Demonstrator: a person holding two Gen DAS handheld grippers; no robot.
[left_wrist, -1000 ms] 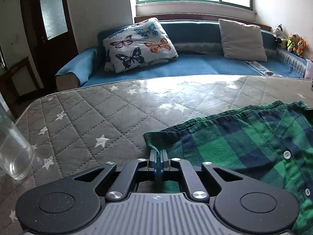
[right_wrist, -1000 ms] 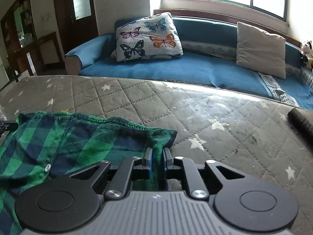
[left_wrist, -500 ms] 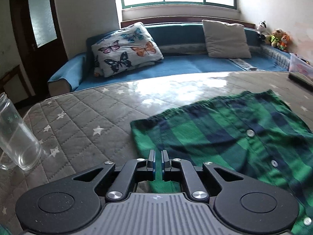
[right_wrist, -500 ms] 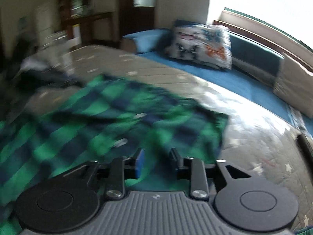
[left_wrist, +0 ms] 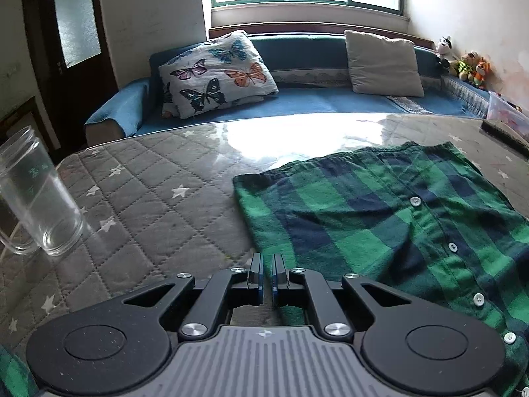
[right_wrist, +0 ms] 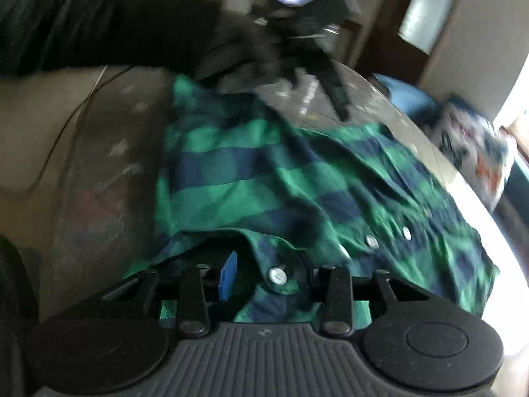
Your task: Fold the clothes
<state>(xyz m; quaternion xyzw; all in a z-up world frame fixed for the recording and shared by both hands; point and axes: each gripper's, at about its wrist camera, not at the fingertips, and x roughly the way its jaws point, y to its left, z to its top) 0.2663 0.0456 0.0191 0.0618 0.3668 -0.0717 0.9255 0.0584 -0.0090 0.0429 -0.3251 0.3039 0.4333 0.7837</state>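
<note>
A green and navy plaid button shirt lies spread on the grey quilted star-pattern table. My left gripper hovers at the shirt's near left edge, its jaws a narrow slit apart with nothing between them. In the blurred right wrist view the shirt fills the middle. My right gripper is open wide, with the shirt's collar and top button lying between its fingers. The other gripper shows as a dark blur at the shirt's far end.
A clear glass mug stands on the table at the left. A black object lies at the table's far right edge. Behind the table is a blue sofa with a butterfly pillow and a beige cushion.
Both grippers let go of the shirt's hem. The left one drew back along the left edge. The right one opened wide and swung round to the collar end.
</note>
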